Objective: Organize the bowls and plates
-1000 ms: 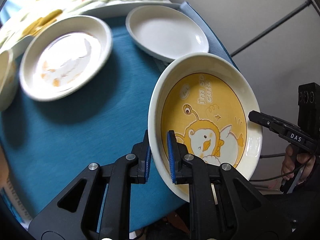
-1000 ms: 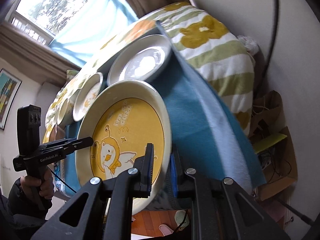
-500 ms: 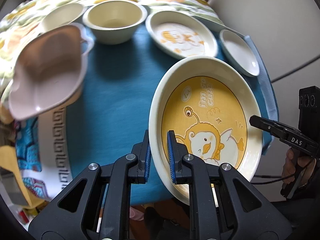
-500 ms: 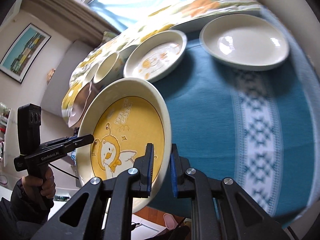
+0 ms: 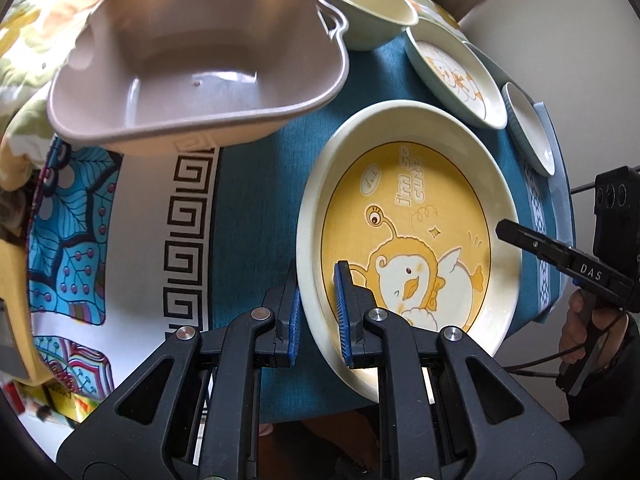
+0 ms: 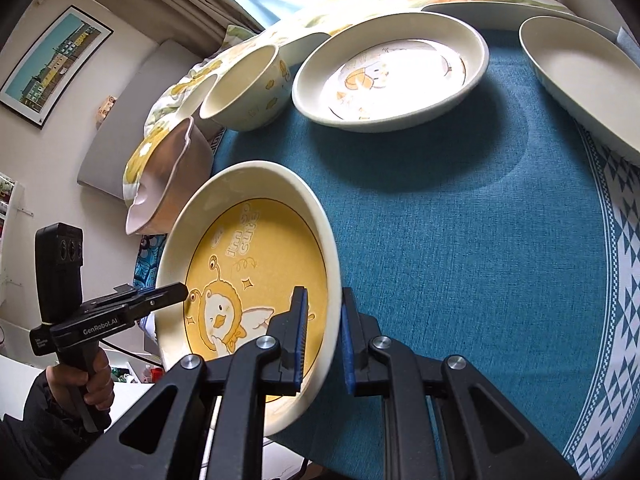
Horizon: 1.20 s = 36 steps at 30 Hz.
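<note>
Your left gripper (image 5: pixel 316 312) and right gripper (image 6: pixel 322 336) both pinch the rim of the yellow duck plate (image 5: pixel 404 236), one on each side, plate off the blue cloth (image 6: pixel 460 240). Ahead of your left fingers: one pink tub (image 5: pixel 200 56). Ahead of your right fingers: one cream bowl (image 6: pixel 246 88), one duck-print plate (image 6: pixel 390 76), one plain white plate (image 6: pixel 580 76). Framed picture (image 6: pixel 52 64) on the wall.

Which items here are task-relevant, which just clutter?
Job:
yellow duck plate, clamped by left gripper and right gripper
pink-brown basin
cream bowl
duck-print plate
plain cream plate

Lying about:
teal tablecloth
floral bedding
framed picture
</note>
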Tool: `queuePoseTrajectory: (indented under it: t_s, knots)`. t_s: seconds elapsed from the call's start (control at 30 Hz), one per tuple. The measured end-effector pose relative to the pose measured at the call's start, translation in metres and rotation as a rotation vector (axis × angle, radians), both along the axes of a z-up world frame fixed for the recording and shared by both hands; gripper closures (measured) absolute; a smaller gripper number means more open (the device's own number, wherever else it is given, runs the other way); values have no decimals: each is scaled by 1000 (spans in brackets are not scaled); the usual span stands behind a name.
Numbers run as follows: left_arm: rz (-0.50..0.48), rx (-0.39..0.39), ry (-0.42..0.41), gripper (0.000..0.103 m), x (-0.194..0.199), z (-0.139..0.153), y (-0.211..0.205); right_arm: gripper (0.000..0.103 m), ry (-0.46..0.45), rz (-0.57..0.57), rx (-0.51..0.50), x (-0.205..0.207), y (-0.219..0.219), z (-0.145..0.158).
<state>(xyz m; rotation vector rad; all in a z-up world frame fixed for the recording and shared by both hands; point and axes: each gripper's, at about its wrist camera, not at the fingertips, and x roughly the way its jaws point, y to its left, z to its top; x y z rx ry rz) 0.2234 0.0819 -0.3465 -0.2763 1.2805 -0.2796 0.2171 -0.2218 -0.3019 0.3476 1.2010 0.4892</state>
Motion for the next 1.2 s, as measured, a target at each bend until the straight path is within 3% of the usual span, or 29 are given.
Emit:
queuePoseTrajectory:
  t_s: [0.23, 0.4, 0.63, 0.7, 0.73, 0.77, 0.8, 0.83, 0.9, 1.07, 1.13, 1.2]
  knots:
    - [-4, -57, -12, 90, 5, -5, 4, 89, -16, -11, -25, -3, 2, 2]
    - [-15, -56, -12, 90, 1, -7, 8, 89, -31, 9, -78, -2, 13, 3]
    - [-20, 21, -52, 89, -1, 0, 4, 89, -70, -17, -123, -6, 14, 8]
    - [-23, 64, -65, 80, -3, 3, 3, 88, -90, -42, -138, -9, 13, 11]
    - [-26, 97, -70, 74, -4, 5, 1, 83, -100, -55, -145, -12, 11, 13]
    - [-29, 125, -79, 57, -7, 8, -1, 79, -109, -68, -150, -15, 10, 16]
    - [-31, 152, -98, 38, -10, 13, -2, 68, -117, -80, -150, -18, 10, 19]
    - [-30, 173, -122, 32, -15, 18, -3, 52, -124, -89, -145, -22, 9, 22]
    - [-42, 196, -162, 29, -25, 33, -5, 35, -128, -98, -140, -30, 8, 30]
    - [-93, 238, -251, 29, -51, 75, -18, 30, -199, -109, -223, -59, 8, 63]
    - [-116, 243, -297, 27, -60, 94, -25, 14, -238, -120, -242, -71, 4, 79]
    - [-143, 233, -348, 16, -64, 116, -35, 7, -284, -144, -260, -82, -1, 96]
